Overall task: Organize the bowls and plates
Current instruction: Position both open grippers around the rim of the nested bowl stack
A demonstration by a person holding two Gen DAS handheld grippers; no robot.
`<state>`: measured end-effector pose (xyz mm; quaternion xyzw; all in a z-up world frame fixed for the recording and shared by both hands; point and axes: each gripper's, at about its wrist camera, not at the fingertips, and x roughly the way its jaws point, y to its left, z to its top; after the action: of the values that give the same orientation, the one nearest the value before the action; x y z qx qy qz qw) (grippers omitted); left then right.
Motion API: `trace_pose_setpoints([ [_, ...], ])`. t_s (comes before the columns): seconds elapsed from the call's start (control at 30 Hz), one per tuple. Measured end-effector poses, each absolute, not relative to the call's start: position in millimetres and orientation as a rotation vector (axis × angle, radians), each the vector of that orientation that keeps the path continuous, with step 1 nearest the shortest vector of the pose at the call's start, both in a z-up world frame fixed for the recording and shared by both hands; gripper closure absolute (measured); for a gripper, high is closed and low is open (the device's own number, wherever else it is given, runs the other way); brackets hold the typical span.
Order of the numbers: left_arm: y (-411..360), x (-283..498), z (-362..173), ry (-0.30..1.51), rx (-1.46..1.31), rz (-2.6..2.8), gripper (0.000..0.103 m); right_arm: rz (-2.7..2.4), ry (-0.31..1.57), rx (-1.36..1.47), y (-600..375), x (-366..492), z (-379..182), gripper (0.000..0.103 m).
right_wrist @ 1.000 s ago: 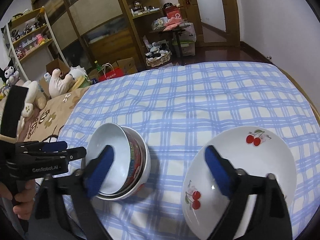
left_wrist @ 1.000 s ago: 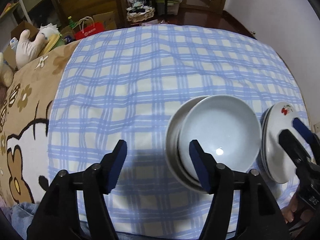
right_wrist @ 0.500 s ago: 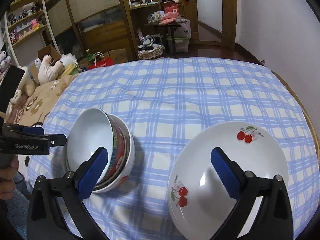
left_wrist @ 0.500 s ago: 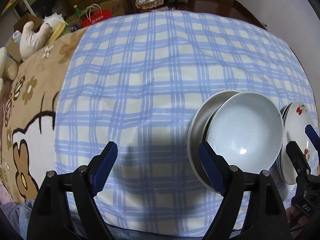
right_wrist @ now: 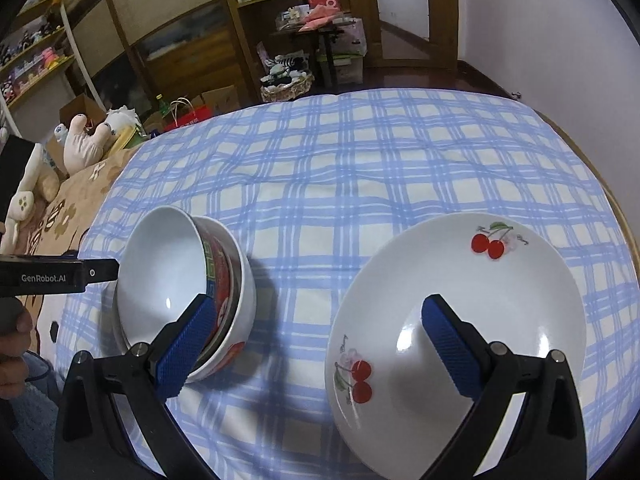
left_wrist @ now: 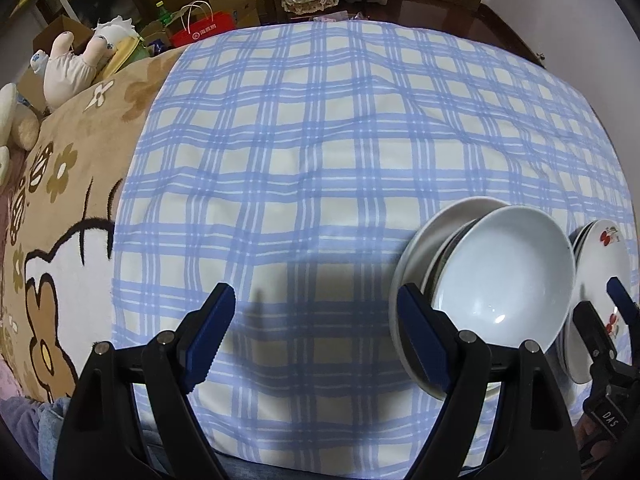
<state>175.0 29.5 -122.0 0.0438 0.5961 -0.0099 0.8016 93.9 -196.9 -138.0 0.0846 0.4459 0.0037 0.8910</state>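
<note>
The nested bowls (right_wrist: pixel 184 292) and stacked cherry plates (right_wrist: pixel 456 320) are grouped by kind near the checked cloth's (left_wrist: pixel 340 140) near edge. The left gripper (left_wrist: pixel 316 332) and right gripper (right_wrist: pixel 316 344) are held apart, empty.

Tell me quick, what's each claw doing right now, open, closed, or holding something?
Left claw: open, holding nothing, beside the stacked bowls.
Right claw: open, holding nothing, above the cherry plate.
</note>
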Motion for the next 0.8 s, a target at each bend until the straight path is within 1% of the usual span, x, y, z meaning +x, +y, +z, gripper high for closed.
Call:
trace_pose_setpoints([
  [0.27, 28, 177, -126, 1.291, 0.098, -0.03, 0.021, 0.031, 0.972, 0.191, -192, 100, -150, 0.0],
  [0.4, 27, 180, -129, 1.302, 0.093, -0.039, 0.021, 0.025, 0.985, 0.17, -188, 103, -154, 0.002],
  [0.8, 27, 187, -135, 1.32, 0.095, -0.037, 0.021, 0.037, 1.001, 0.135, -182, 107, -152, 0.002],
])
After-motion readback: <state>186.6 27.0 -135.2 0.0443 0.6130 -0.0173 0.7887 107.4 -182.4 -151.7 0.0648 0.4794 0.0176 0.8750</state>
